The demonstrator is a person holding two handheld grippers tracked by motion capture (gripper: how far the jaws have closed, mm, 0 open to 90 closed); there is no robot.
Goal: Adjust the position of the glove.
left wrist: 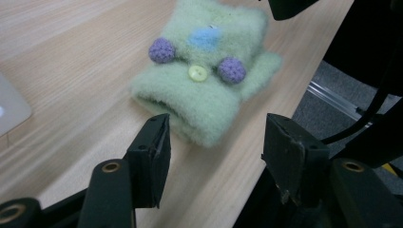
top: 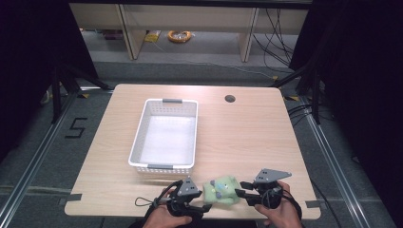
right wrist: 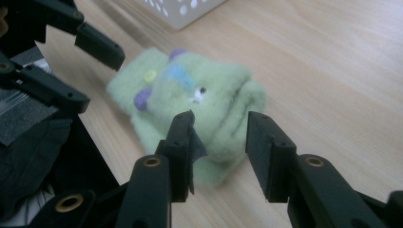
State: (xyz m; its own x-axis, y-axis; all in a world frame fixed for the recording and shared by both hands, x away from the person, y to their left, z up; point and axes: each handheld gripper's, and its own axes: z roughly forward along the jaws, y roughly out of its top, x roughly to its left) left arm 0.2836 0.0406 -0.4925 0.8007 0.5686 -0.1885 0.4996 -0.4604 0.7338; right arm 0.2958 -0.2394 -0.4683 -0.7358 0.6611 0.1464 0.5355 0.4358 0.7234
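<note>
We count one green felt toy (top: 221, 189), one white basket (top: 164, 136); left gripper (top: 202, 207) and right gripper (top: 238, 189) both spread, toy's underside hidden.

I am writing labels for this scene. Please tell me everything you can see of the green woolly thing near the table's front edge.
The green woolly thing looks like a soft felted or knitted piece, pale green, folded or bunched. It carries two purple crocheted balls, a yellow-green button between them and a blue patch. It lies flat on the wooden table near the front edge, in front of the white basket. The left claw and the right claw stand open at its two ends.
</note>
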